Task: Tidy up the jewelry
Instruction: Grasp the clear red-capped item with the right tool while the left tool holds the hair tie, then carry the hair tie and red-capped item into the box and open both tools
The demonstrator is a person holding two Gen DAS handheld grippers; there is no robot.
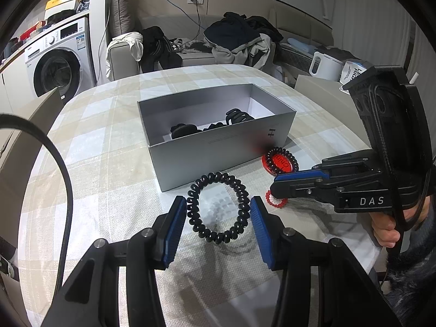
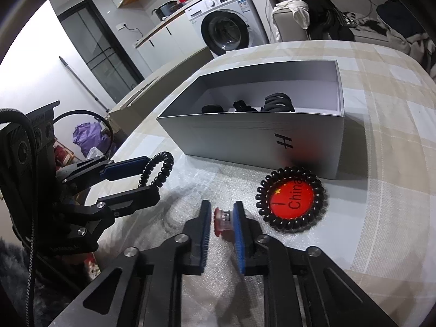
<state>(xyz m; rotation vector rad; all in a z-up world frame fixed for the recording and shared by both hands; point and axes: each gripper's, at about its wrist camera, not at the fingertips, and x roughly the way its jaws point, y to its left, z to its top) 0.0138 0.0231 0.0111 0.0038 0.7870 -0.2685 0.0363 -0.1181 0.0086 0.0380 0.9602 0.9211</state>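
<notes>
Here, open grey box [image 1: 212, 147] on checked tablecloth [image 1: 103, 169] holds black hair ties and claw clip [image 1: 238, 115]. Left gripper [image 1: 218, 212] grasps black coil hair tie [image 1: 218, 207], pads pressing its sides. Right gripper [image 2: 222, 218] clenched on small red coil tie [image 2: 222, 219]. Beside it, red badge [image 2: 291, 197] ringed by black coil. Washing machine [image 1: 54, 62], sofa behind.
</notes>
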